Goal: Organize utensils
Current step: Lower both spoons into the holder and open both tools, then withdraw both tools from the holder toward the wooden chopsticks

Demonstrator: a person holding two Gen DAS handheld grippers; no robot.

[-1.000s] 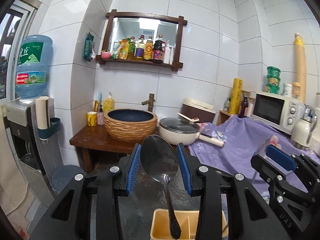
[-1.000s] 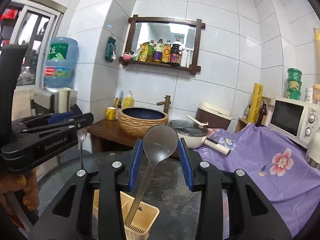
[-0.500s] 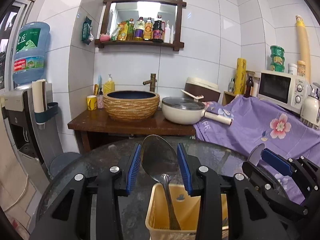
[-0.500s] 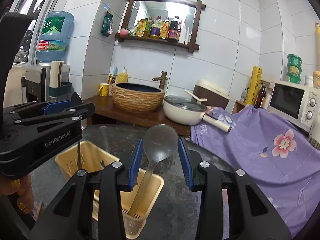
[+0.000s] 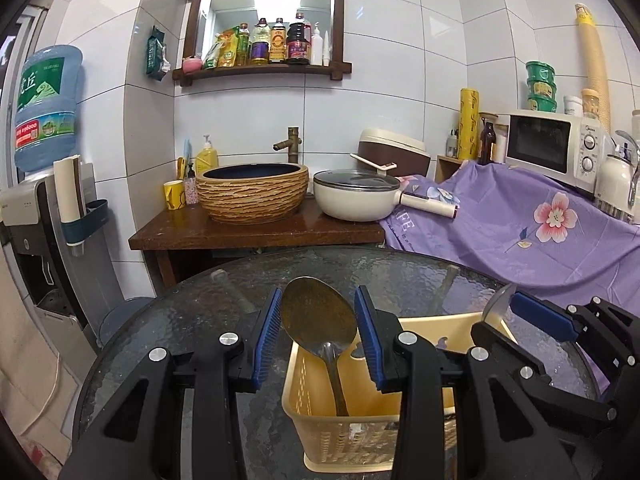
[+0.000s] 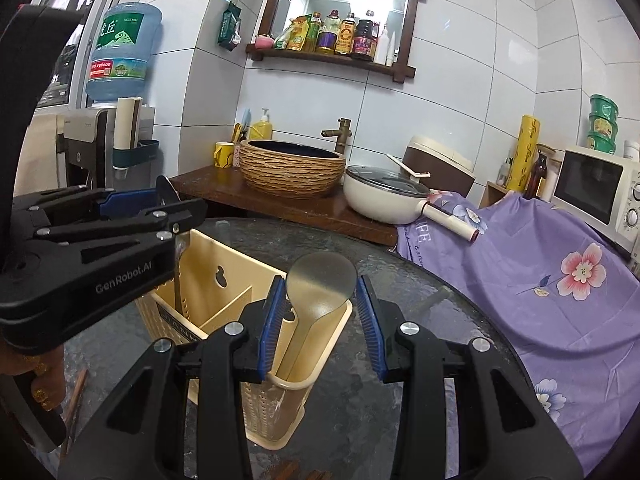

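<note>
left tool (image 5: pixel 316 332) grips the metal spoon (image 5: pixel 319 317) by its bowl, handle pointing down into the yellow caddy (image 5: pixel 362 436) on the table (image 5: pixel 168 320). right tool (image 6: pixel 320 316) pinches the ladle (image 6: pixel 320 286) likewise, handle already in the neighbouring compartment. both long axes near vertical; next: release.

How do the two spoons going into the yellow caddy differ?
The left spoon has a dark, tarnished oval bowl; the right spoon has a pale grey, rounder one. The left spoon's handle is a thin rod; the right spoon's is broad and flat. Both stand handle-down in the caddy, bowls between blue tongs pads, in separate compartments.
</note>
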